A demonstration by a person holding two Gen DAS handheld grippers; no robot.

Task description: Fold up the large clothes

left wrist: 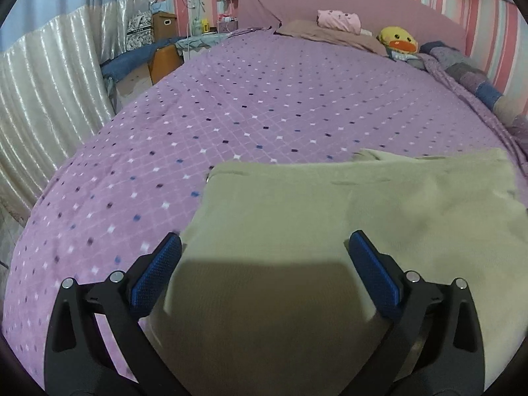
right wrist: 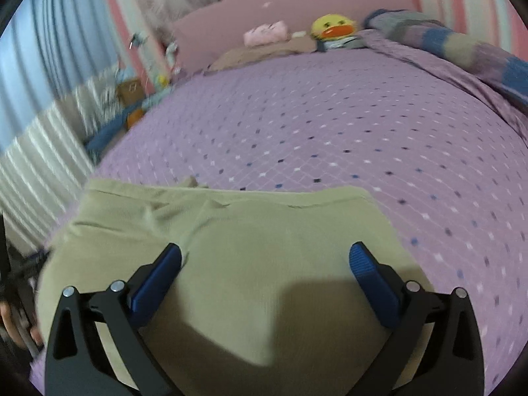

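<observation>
Garment: we see a beige folded cloth [left wrist: 330, 231] lying flat on the near part of the bed
Left gripper [left wrist: 264, 247]: we hold it above the cloth's left edge, blue pads spread wide, gripping nothing
Right gripper [right wrist: 265, 257]: jaws apart over the cloth, empty
Bedspread [left wrist: 231, 115]: purple, diamond-dotted
Far end: yellow duck plush [left wrist: 397, 40] by the headboard

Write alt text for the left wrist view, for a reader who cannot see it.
The open left gripper hangs over a folded beige garment lying on a bed with a purple diamond-patterned cover. At the far headboard sit a yellow duck plush and a pink pillow.
</observation>
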